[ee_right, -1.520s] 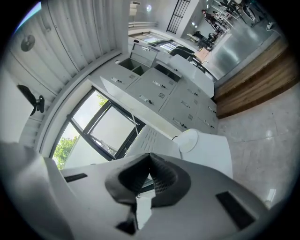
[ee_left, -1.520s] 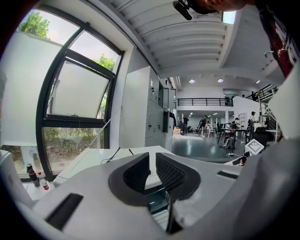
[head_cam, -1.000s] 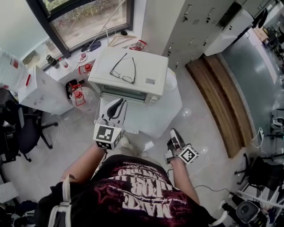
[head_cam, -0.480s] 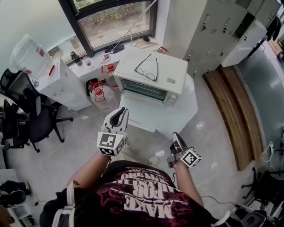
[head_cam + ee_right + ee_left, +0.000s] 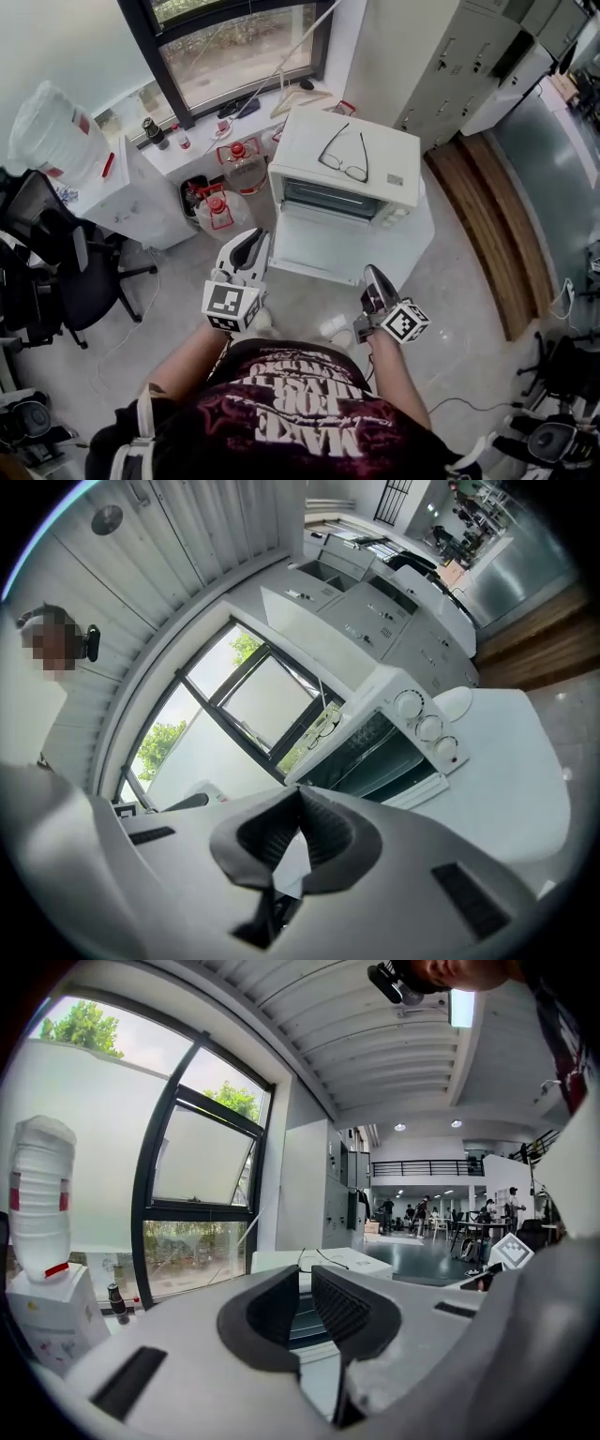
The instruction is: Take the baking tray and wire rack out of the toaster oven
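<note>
Toaster oven (image 5: 342, 173) sat at the far edge of the table (image 5: 419, 242), door (image 5: 323, 246) dropped open toward the person, tray and rack not discernible inside; left tongs (image 5: 255, 236), slightly parted and empty, and right tongs (image 5: 374, 275), pressed together and empty, flanked the door's near corners, about equally near.

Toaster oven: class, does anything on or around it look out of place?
Yes: a pair of eyeglasses lies unfolded on the white top of the toaster oven. An appliance that gets hot is an odd resting place for them.
</note>
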Demonstrator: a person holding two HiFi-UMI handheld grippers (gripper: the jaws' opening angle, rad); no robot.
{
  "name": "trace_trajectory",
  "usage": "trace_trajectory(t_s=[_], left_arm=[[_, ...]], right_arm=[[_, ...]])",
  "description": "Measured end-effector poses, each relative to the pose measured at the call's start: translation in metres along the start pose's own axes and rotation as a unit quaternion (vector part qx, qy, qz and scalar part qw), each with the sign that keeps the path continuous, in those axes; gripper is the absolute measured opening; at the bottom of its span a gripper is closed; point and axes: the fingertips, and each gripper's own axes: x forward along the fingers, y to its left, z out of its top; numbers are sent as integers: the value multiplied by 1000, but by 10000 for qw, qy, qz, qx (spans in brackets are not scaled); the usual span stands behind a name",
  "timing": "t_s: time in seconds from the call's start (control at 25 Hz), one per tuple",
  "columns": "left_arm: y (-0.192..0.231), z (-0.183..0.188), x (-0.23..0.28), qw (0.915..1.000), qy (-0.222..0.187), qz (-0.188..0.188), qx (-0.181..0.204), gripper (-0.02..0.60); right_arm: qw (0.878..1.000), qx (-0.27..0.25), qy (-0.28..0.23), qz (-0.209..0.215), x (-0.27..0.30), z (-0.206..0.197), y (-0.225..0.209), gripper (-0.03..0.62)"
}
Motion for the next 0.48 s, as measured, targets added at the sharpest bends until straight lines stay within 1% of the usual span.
trace_trajectory(t_s=[0.12,0.24,0.36,0.48], left_arm=[[50,-4,-11,10000,32,6,-56,44],[86,-4,-16,10000,10,-69,-11,44],[108,-8,-17,9998,10,-124,-138,44],[116,-11,-13,9995,-3,-183,-268,44]], right_arm=[[9998,159,-98,-47,33,-20,24,3],[9999,117,-45,-87,60,-36,43,3],[9998,98,36,-157,78,-46,55,3],[9996,196,33,-189,92,-48,57,5]])
